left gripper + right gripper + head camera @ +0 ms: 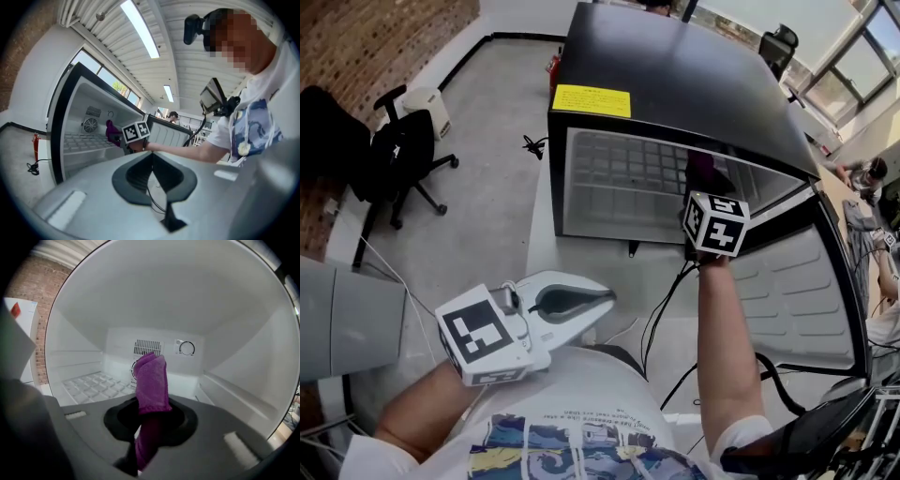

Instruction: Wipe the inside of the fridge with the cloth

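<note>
A small black fridge (675,84) stands open on the floor, its white inside (154,301) showing a wire shelf (628,183), a fan grille (147,347) and a dial (186,348). My right gripper (701,202) reaches into the opening and is shut on a purple cloth (151,383), which sticks up between its jaws and appears in the head view as the purple cloth (705,172). The cloth hangs in mid air, touching no wall. My left gripper (602,302) is held low near my body, outside the fridge, shut with nothing in it.
The fridge door (797,281) hangs open to the right. Black cables (661,319) trail on the floor in front. An office chair (403,164) stands at the left by a brick wall. Another person (867,178) sits at the far right.
</note>
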{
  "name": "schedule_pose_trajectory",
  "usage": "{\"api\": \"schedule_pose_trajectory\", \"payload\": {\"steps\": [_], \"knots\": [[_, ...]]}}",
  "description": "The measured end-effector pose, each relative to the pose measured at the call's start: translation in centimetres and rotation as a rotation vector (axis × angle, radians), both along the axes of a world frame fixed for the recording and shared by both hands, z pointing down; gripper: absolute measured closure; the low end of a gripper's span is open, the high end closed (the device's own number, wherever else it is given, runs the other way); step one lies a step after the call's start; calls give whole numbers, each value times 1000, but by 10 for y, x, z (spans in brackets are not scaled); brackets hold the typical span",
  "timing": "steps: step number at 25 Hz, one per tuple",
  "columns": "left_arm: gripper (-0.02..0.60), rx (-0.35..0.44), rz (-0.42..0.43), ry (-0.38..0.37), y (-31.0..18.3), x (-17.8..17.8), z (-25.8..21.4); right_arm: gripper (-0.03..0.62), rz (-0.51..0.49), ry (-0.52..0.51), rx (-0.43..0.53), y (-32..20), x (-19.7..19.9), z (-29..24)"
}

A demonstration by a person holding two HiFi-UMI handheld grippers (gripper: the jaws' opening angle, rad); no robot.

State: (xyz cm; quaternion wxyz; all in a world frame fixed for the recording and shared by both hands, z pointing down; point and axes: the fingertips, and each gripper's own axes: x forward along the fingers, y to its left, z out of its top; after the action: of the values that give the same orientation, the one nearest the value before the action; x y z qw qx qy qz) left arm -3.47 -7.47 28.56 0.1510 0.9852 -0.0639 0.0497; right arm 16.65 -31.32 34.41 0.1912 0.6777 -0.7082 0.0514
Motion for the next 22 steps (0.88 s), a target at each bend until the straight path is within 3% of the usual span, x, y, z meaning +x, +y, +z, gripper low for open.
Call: {"api": "schedule_pose_trajectory", "payload": {"steps": [22], "knots": [[577, -6, -97, -44, 14, -68, 7, 536, -138, -49, 9, -10, -117, 3]]}}
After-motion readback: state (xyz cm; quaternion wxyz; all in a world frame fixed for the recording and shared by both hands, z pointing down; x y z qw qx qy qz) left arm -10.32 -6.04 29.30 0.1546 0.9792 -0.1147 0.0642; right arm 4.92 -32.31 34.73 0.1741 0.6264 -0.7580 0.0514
